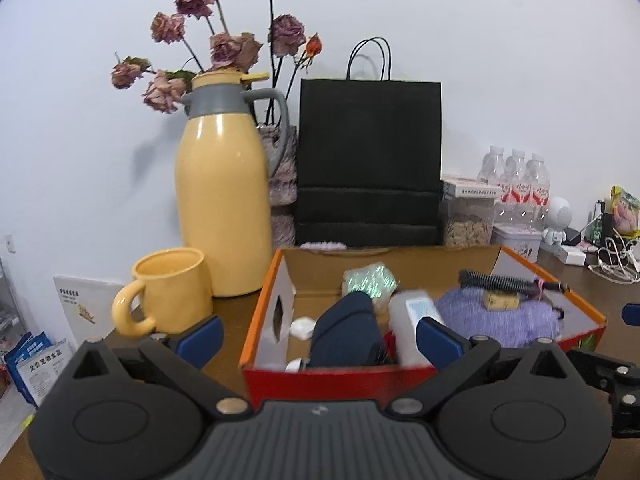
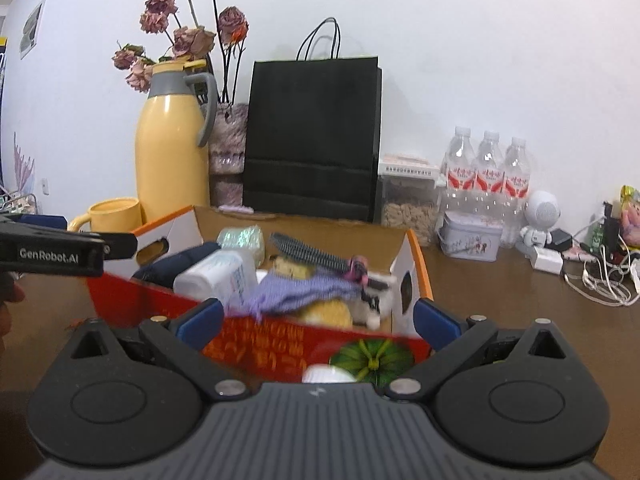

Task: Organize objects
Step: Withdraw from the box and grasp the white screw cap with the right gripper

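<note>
An open red and orange cardboard box (image 1: 320, 380) (image 2: 260, 344) stands on the brown table. Inside lie a dark navy bundle (image 1: 344, 332) (image 2: 176, 264), a white bottle (image 1: 408, 320) (image 2: 220, 276), a purple knit cloth (image 1: 500, 316) (image 2: 300, 292), a black spiral brush (image 1: 496, 282) (image 2: 304, 254) and a shiny green pack (image 1: 370, 280) (image 2: 242, 240). My left gripper (image 1: 320, 338) is open at the box's near-left corner and holds nothing. Facing the printed front wall, my right gripper (image 2: 318, 322) is also open and empty. The left gripper's body (image 2: 52, 252) shows at the left edge.
A yellow thermos (image 1: 220, 200), yellow mug (image 1: 172, 292) and dried roses (image 1: 224, 48) stand left of the box. Behind it is a black paper bag (image 1: 368, 160). Water bottles (image 2: 488, 172), a jar (image 2: 408, 208), a tin (image 2: 468, 236) and tangled cables (image 2: 600, 280) fill the right.
</note>
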Demonstrator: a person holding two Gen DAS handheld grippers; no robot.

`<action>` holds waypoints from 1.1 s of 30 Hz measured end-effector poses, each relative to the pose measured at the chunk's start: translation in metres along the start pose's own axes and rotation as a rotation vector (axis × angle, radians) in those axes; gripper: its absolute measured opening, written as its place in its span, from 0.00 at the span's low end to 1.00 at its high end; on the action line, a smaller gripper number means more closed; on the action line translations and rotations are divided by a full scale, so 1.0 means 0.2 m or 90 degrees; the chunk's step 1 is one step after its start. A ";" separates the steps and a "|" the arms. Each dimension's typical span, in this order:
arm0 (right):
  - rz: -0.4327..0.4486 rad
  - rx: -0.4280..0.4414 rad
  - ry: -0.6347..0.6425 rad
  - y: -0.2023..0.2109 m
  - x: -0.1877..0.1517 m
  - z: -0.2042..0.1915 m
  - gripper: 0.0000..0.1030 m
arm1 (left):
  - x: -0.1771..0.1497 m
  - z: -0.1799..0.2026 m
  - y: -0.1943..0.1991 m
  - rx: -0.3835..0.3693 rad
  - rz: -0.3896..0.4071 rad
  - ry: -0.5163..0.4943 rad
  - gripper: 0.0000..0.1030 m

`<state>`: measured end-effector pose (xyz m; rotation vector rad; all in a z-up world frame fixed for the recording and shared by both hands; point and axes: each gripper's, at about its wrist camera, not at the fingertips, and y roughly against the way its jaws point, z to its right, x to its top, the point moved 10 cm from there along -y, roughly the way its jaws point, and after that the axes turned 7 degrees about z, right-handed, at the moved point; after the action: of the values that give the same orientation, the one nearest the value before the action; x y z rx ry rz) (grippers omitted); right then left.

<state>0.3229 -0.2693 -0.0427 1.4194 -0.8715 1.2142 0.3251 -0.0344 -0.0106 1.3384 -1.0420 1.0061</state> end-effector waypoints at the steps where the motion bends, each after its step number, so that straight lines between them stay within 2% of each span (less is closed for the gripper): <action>1: -0.006 0.000 -0.001 0.01 -0.02 0.00 1.00 | -0.02 -0.01 0.01 0.001 -0.006 0.000 1.00; 13: -0.112 -0.023 -0.032 0.03 -0.27 0.05 1.00 | -0.33 -0.08 -0.01 0.016 -0.146 -0.018 0.97; 16: -0.118 -0.023 -0.038 0.03 -0.29 0.05 1.00 | -0.37 -0.06 -0.03 0.006 -0.166 -0.016 0.85; 19: -0.124 -0.023 -0.042 0.02 -0.30 0.05 1.00 | -0.39 -0.04 -0.05 -0.004 -0.175 -0.022 0.66; 20: -0.126 -0.022 -0.043 0.01 -0.30 0.05 1.00 | -0.40 -0.02 -0.05 -0.014 -0.177 -0.020 0.51; 21: -0.127 -0.022 -0.044 0.01 -0.31 0.05 1.00 | -0.40 -0.01 -0.06 -0.023 -0.181 -0.019 0.28; 23: -0.128 -0.023 -0.044 0.00 -0.31 0.05 1.00 | -0.40 0.00 -0.05 -0.037 -0.177 -0.010 0.07; 33: -0.120 -0.030 -0.061 -0.04 -0.29 0.05 1.00 | -0.32 0.02 0.02 -0.038 -0.127 -0.015 0.05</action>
<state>0.3206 -0.2830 -0.1003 1.4957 -0.8059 0.9850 0.3058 -0.0356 -0.0713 1.3783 -0.9285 0.8070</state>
